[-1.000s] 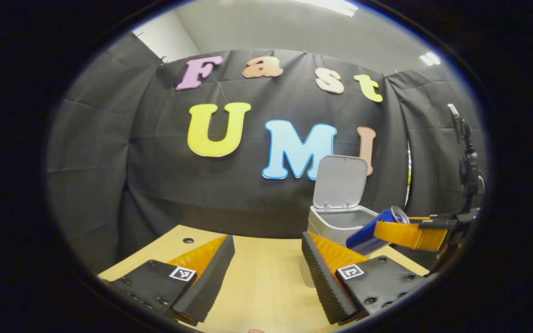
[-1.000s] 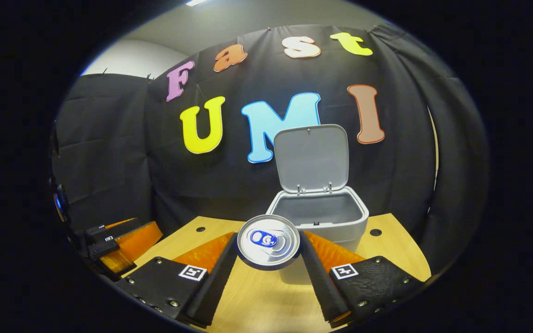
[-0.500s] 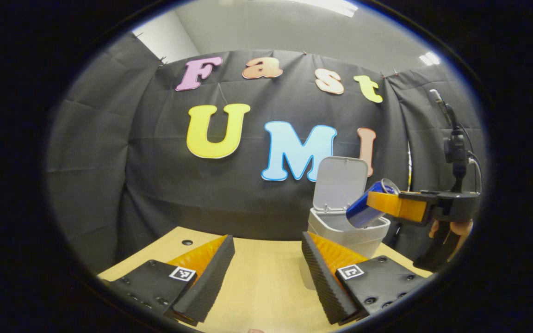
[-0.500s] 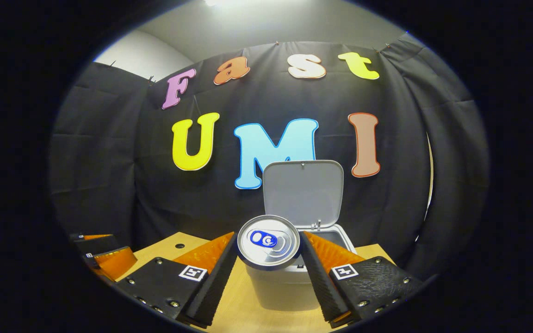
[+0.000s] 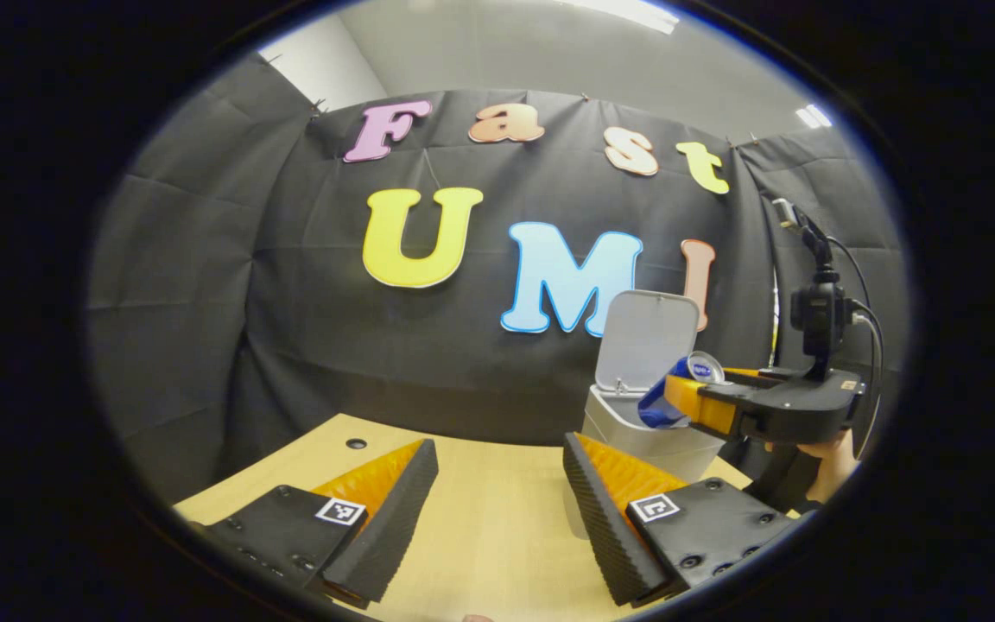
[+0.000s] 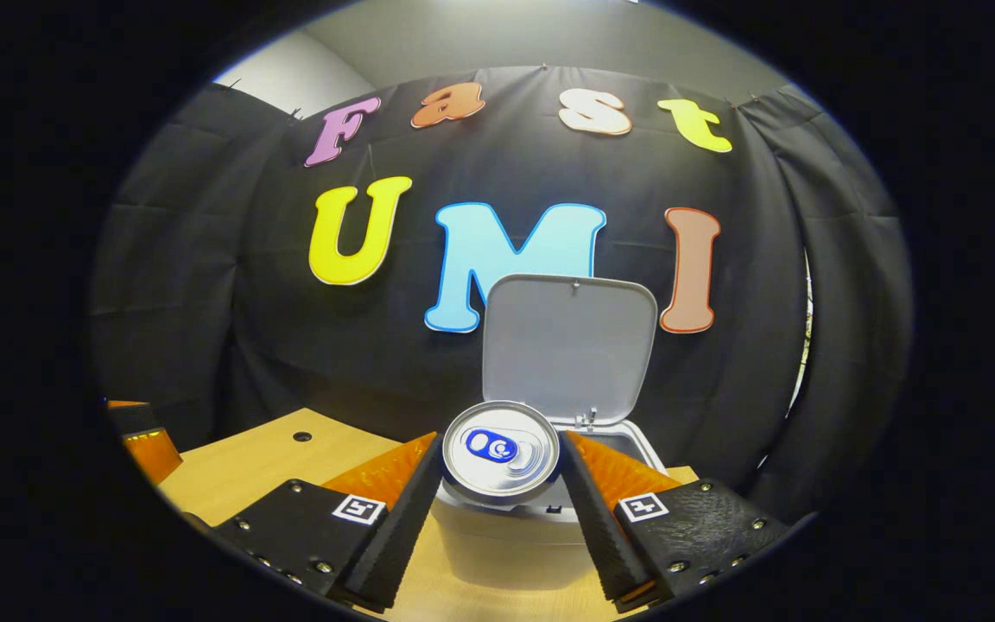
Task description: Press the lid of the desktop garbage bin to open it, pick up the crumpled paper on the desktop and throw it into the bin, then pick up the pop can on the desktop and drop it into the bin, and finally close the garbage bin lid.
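The pale grey bin (image 5: 666, 445) stands on the wooden desk with its lid (image 5: 646, 339) raised upright. In the right gripper view the lid (image 6: 568, 345) rises behind the pop can's silver top (image 6: 502, 451), and the bin's rim (image 6: 636, 442) shows just beyond the can. My right gripper (image 6: 502, 484) is shut on the blue pop can (image 5: 666, 399), held tilted over the bin's mouth. My left gripper (image 5: 497, 501) hangs open over the desk to the left of the bin, with nothing between its fingers. The bin's inside is hidden.
The light wooden desk (image 5: 480, 518) has a small dark hole (image 5: 356, 443) near its back left. A hand (image 5: 830, 453) holds the right gripper's handle beside the bin. Black cloth walls close in the back and sides.
My right gripper has carried the can up and forward, from in front of the bin to over its open mouth. The left gripper has stayed open in nearly the same place.
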The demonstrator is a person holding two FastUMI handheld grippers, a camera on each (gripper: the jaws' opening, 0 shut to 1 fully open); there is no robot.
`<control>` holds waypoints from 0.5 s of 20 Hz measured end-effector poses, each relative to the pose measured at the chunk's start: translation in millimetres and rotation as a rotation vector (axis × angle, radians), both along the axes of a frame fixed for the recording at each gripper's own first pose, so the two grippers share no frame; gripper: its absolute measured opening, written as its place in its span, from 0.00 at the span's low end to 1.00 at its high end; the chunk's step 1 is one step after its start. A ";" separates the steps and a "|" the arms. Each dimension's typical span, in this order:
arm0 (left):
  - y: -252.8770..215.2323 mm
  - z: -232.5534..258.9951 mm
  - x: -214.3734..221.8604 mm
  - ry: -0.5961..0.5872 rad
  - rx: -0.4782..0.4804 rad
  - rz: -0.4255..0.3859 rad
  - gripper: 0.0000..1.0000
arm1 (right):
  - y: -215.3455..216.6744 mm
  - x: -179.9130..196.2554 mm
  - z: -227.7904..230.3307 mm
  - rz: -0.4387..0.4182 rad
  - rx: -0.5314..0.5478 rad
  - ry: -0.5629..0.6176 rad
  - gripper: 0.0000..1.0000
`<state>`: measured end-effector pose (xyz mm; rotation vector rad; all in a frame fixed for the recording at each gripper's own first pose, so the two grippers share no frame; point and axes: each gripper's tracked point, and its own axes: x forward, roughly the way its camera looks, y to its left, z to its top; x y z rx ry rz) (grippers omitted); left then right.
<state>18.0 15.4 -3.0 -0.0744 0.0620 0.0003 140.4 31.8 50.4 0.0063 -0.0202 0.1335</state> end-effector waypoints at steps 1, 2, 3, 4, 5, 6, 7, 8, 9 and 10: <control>-0.6 -0.4 -0.2 0.000 -0.001 0.001 0.95 | -1.6 0.8 0.7 -0.005 -0.004 -0.004 0.83; -0.7 -1.0 -0.2 0.003 -0.002 0.002 0.95 | -1.5 1.9 0.9 -0.011 -0.008 -0.010 0.83; -0.7 -1.7 -0.8 0.005 -0.004 0.007 0.95 | -1.0 2.7 0.2 -0.013 -0.009 -0.009 0.83; 0.0 -0.8 -1.3 0.005 -0.007 0.007 0.95 | -0.5 5.1 -1.8 -0.017 -0.007 -0.003 0.84; -0.7 -0.8 -2.4 0.007 -0.009 0.010 0.95 | -1.3 7.5 -4.4 -0.019 -0.007 0.006 0.84; -1.5 -1.0 -3.0 0.008 -0.008 0.010 0.95 | -1.6 7.6 -7.3 -0.025 -0.002 0.016 0.84; -2.2 -1.5 -4.5 0.010 -0.007 0.009 0.95 | -1.1 8.1 -7.7 -0.025 0.003 0.021 0.84; -2.1 -2.2 -5.3 0.009 -0.003 0.009 0.95 | -1.3 11.5 -5.4 -0.027 0.009 0.018 0.86; -1.8 -2.8 -6.1 0.013 0.001 0.010 0.95 | -3.6 12.4 -2.7 -0.034 0.010 0.010 0.87; -1.6 -4.5 -5.8 0.016 0.002 0.010 0.95 | -7.1 10.6 -1.3 -0.044 0.010 0.000 0.92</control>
